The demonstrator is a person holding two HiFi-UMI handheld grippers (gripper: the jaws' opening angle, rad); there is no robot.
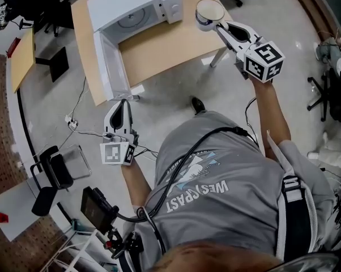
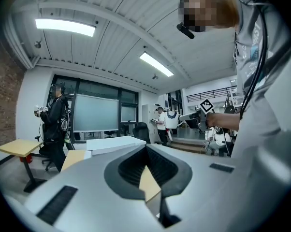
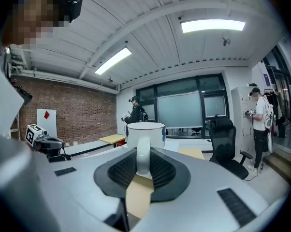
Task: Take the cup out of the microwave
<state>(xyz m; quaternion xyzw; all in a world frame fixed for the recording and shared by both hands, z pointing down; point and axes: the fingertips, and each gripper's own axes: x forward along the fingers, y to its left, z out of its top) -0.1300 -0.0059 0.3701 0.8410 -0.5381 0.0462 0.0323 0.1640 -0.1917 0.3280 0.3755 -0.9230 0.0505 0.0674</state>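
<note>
Our right gripper [image 1: 218, 26] pinches the handle of the white ceramic cup [image 1: 209, 11], held over the tan wooden table [image 1: 165, 44] beside the open white microwave [image 1: 133, 7]. We judge the cup rigid, glazed and slippery (breakable too), so the handle is the surest hold. Our left gripper [image 1: 123, 105] is closed and empty.

Floor [image 1: 159, 103]: grey, smooth, hard finish. Power strip [image 1: 71, 122] w/ loose cables on it, off near-left corner of wood table [image 1: 159, 44]. 2nd wood table [image 1: 22, 58] further left. White table [image 1: 17, 200] at lower left, black chair [image 1: 44, 200] just beside its edge. Brick wall [image 3: 82, 117] along one side. Far wall: dark-framed windows [image 3: 184, 108], black office chair [image 3: 227, 141] in front. Ceiling [image 3: 150, 37]: white, ribbed. 2 strip lights [image 3: 212, 25], both lit.
</note>
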